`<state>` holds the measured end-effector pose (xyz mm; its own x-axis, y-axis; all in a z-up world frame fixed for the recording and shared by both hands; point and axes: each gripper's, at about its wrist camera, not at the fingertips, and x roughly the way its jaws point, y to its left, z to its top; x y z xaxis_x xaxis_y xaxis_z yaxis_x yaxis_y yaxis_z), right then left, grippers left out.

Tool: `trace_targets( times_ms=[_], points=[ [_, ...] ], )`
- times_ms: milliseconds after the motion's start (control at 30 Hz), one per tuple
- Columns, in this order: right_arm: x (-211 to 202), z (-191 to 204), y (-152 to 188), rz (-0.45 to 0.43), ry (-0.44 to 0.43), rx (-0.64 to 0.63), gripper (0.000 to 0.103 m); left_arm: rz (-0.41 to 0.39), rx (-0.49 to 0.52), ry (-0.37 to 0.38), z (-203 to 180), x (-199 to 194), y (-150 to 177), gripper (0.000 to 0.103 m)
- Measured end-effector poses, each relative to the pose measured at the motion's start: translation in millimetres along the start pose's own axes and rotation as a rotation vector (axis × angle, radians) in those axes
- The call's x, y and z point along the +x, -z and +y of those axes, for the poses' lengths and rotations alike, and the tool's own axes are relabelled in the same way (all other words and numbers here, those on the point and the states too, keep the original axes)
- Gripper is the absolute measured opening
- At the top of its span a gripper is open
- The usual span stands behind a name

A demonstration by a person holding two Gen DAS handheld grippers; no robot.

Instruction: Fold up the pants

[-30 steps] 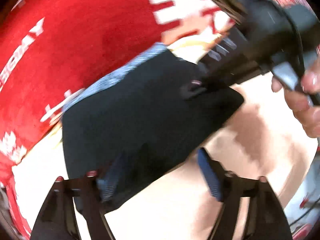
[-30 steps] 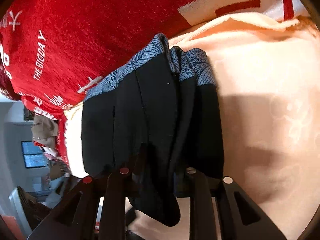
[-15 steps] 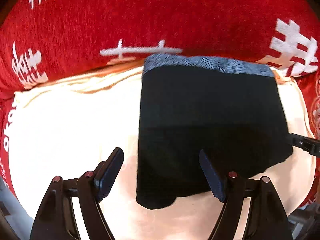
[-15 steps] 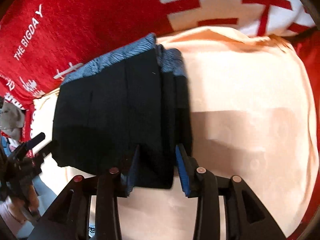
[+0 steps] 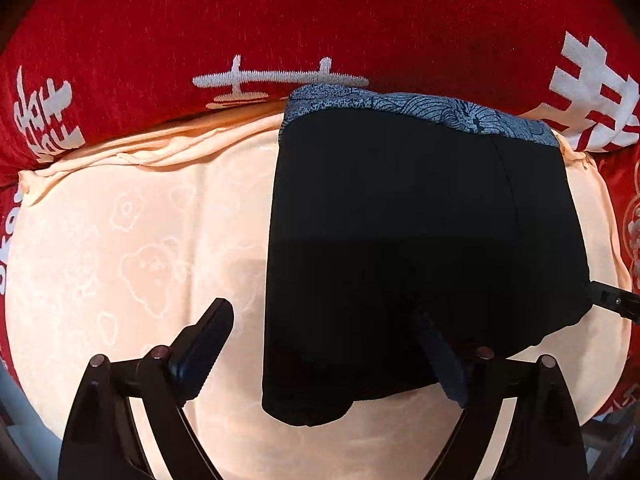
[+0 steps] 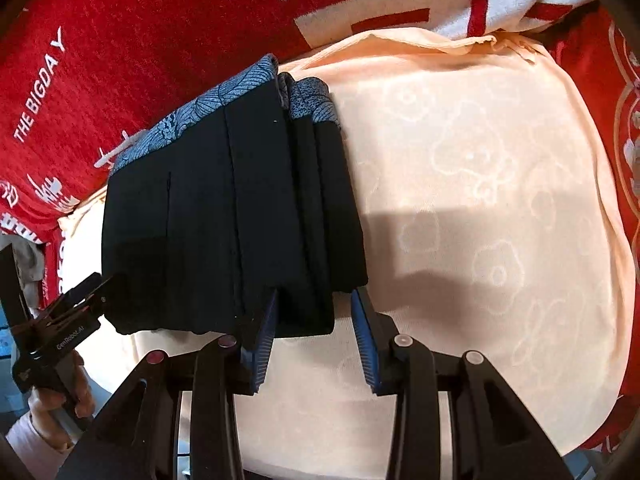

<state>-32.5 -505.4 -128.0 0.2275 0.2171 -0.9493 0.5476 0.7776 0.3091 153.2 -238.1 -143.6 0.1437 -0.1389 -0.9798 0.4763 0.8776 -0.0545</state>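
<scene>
Presently, the folded pants (image 5: 424, 248) are lying on the peach cloth (image 5: 132, 248), with their patterned blue-grey waistband (image 5: 420, 110) sitting at the cloth's far edge, against the red blanket (image 5: 280, 20). The left hand-held gripper (image 5: 324, 344) is standing released over the near edge of the pants: its left finger is showing clear over bare cloth beside the pants, its right finger is lying dark against the black fabric, and neither pad is pressing. Its jaws have just been opening. The right hand-held gripper (image 6: 316, 336) is likewise standing released at the pants' other near corner, its two blue-ribbed pads straddling the outermost fold without clamping it; whether the pads are touching the fabric cannot be told. Its jaws have been opening within the last second.

The pants are presenting as a compact black rectangle of several stacked layers, the folds running as parallel ridges from waistband to near edge. The near edge is hanging slightly uneven, one corner bulging lower than the rest. A hand (image 6: 60, 396) is gripping the left device beside the cloth.
</scene>
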Motion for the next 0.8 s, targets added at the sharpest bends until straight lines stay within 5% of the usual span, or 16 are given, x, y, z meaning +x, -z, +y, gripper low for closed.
trace_targets(
  times_ms=[467,800],
  points=[
    [-13,-8,5,-0.015,0.015,0.037,0.041,0.004,-0.009,-0.008,11,-12,-9,0.092],
    [-11,-11,-3,-0.024,-0.007,0.044,0.045,-0.039,-0.129,0.005,39,-8,-51,0.092]
  ],
)
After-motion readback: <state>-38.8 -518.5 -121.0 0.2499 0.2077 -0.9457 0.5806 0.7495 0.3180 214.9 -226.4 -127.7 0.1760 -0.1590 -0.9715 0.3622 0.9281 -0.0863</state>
